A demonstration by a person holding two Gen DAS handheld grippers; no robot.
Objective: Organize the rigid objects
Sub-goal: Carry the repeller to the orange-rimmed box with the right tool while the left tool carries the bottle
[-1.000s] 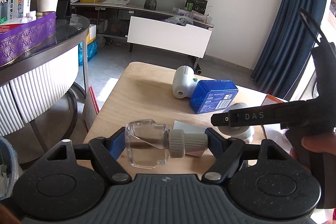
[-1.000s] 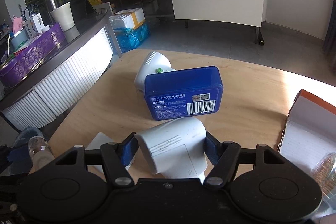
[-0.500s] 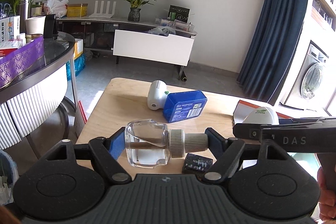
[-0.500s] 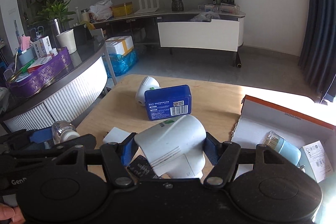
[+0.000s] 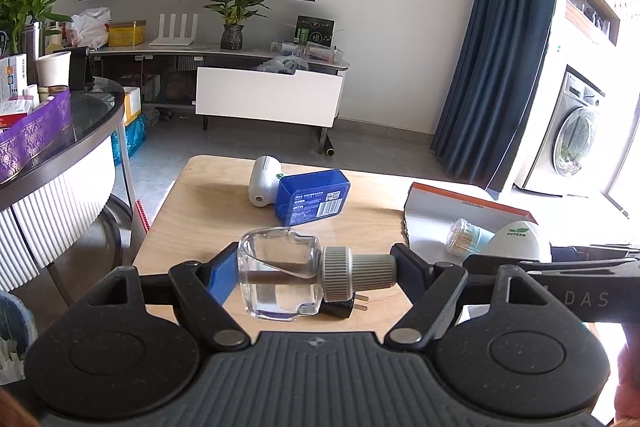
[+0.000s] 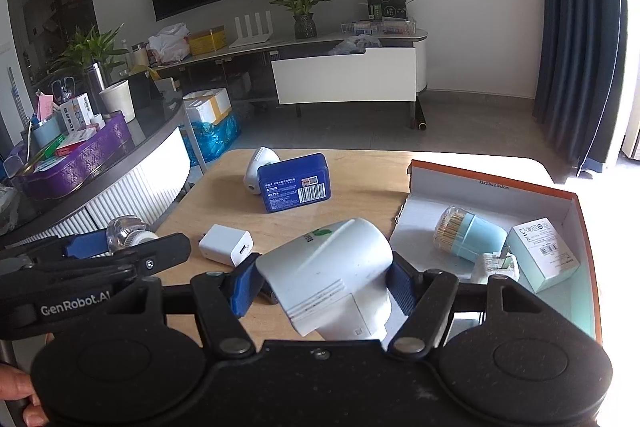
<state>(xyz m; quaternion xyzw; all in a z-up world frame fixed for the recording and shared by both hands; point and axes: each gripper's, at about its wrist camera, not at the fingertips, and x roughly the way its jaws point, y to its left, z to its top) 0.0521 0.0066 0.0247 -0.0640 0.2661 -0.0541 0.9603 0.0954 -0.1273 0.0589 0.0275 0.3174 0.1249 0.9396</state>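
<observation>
Left gripper [image 5: 314, 273] is clamped on a clear glass bottle [image 5: 280, 273], lying sideways with its ribbed grey cap toward the right finger, held above the near edge of the wooden table [image 5: 208, 219]. Right gripper [image 6: 322, 285] grips a smooth white plastic plug-in device [image 6: 332, 275], hovering between table and the orange-rimmed cardboard box [image 6: 496, 187]. Bare wood lies ahead, up to the blue tin [image 6: 295, 187]. A white charger cube [image 6: 226, 249] sits just left. A dark plug [image 5: 344, 307] is half hidden behind the bottle.
</observation>
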